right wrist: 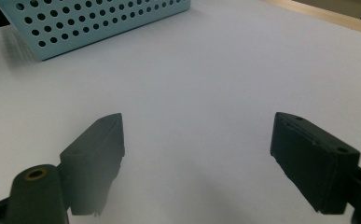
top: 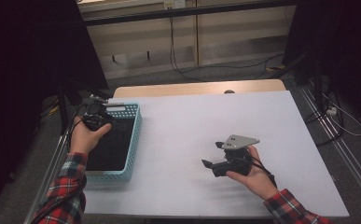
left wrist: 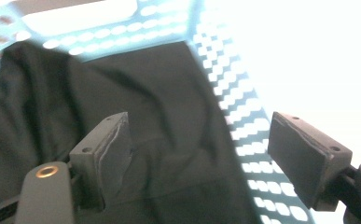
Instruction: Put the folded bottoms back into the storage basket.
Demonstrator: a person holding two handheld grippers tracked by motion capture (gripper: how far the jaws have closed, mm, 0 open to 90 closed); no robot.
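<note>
Black cloth (left wrist: 169, 116) fills the blue basket (top: 134, 140) on the white table (top: 206, 121); both grippers' jaws open.

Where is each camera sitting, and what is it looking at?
High view: above the person's side, looking forward and down on the white table; both forearms in plaid sleeves, the left gripper and the right gripper show.
Left gripper view: rides on the left gripper, looking down into the blue basket at the black cloth; its two open jaws show.
Right gripper view: rides on the right gripper, looking low across the table; its two open jaws show.
Shared: the blue basket appears in all three views.
</note>
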